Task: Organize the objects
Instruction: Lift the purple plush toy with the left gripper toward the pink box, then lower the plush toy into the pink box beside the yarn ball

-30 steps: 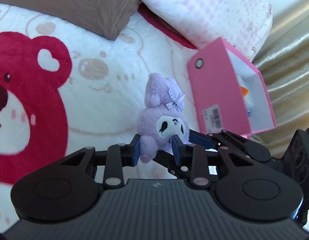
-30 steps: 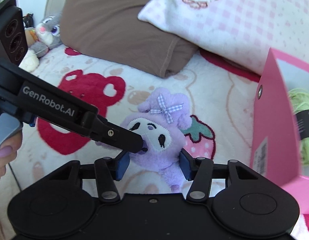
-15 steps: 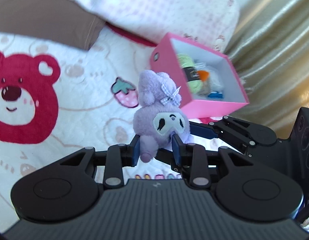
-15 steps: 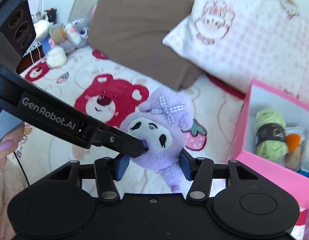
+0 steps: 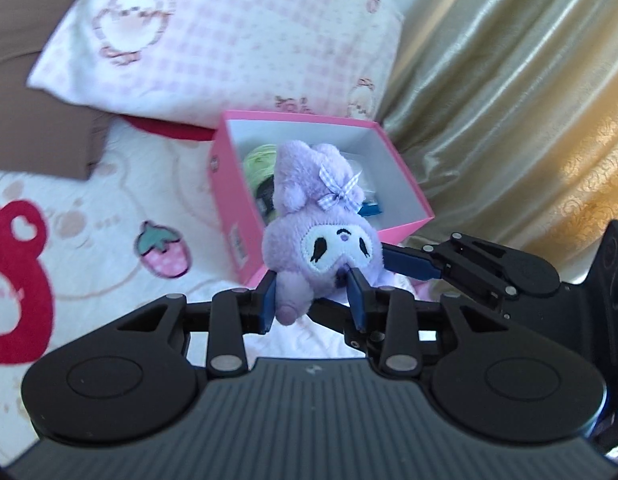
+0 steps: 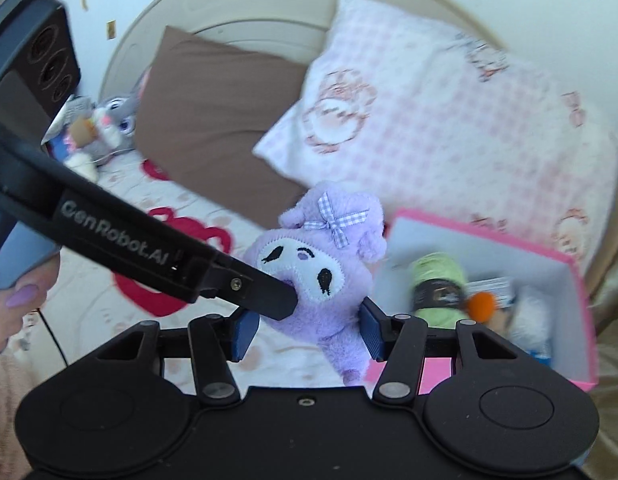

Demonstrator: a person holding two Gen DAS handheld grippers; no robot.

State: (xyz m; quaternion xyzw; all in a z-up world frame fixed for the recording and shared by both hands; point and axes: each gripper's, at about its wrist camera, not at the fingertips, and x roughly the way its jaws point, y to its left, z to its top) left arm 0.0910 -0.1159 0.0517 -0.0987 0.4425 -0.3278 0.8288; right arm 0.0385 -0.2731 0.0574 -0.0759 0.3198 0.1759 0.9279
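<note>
— What is hard to see here?

— The inside of the pink box (image 6: pixel 565 276) is blurred. I make out a green yarn roll (image 6: pixel 439 280) with a dark band and something orange (image 6: pixel 481 303); the white and blue things beside them I cannot name. In the left wrist view the plush (image 5: pixel 321 236) covers most of the box's inside. The toys (image 6: pixel 105 120) at the far end of the bed are too small to tell well.

— And the plush, where is it?

— The purple plush is in the air above the bed (image 5: pixel 109 200), next to the box, with both grippers on it. The left gripper (image 5: pixel 312 300) has a narrow gap and pinches its lower part; these jaws have just been opening a little, with the plush between them. The right gripper (image 6: pixel 307 330) stands wider and its pads press the body from both sides.

— Who holds them?

— A person; one hand (image 6: pixel 13 304) shows on the left gripper's handle.
</note>
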